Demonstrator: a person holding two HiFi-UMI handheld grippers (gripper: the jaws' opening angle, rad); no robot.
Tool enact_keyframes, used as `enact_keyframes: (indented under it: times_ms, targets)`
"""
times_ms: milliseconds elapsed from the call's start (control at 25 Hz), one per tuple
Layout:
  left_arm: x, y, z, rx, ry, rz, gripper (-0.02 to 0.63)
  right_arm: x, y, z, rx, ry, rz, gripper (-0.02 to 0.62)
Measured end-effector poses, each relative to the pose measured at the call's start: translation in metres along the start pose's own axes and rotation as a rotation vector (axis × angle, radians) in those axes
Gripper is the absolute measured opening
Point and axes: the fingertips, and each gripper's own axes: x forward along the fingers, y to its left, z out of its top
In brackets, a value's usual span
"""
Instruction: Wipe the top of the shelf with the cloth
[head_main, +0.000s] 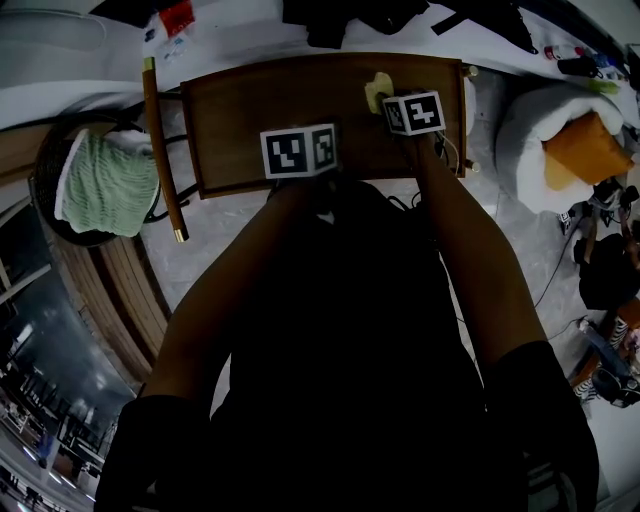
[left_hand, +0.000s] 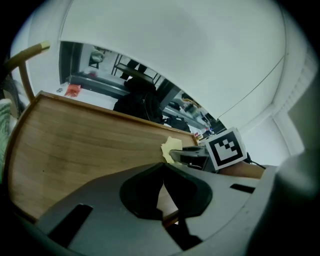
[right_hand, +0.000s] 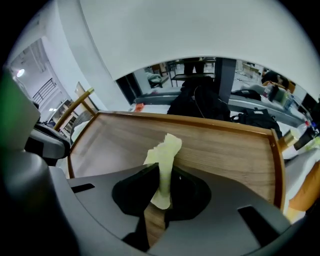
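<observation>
Wooden shelf (head_main: 250, 110) top lies below: the right gripper (right_hand: 161, 187) pinches a narrow fold of yellow cloth (right_hand: 165, 150) over it, so rubbing may pull it free. Beside it the left gripper (left_hand: 162, 192) is closed, empty.

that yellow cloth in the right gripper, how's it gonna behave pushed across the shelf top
Probably floppy: the cloth sticks up crumpled from the right gripper, whose jaws are shut on it, so it may bunch rather than spread flat. Likely very light, as a small pinch holds it. It should slide easily on the smooth wooden shelf top.
</observation>
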Motion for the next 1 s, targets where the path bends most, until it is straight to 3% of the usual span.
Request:
enact_keyframes:
  times_ms: [440, 1000]
  targets:
    - [0.023, -0.029, -0.006, 0.009, 0.013, -0.010, 0.012, -0.023, -0.061, -0.012, 0.063, -0.016, -0.044, 0.051]
    - [0.032, -0.047, -0.001, 0.032, 0.009, -0.024, 0.012, -0.062, -0.145, -0.034, 0.174, 0.013, -0.266, 0.051]
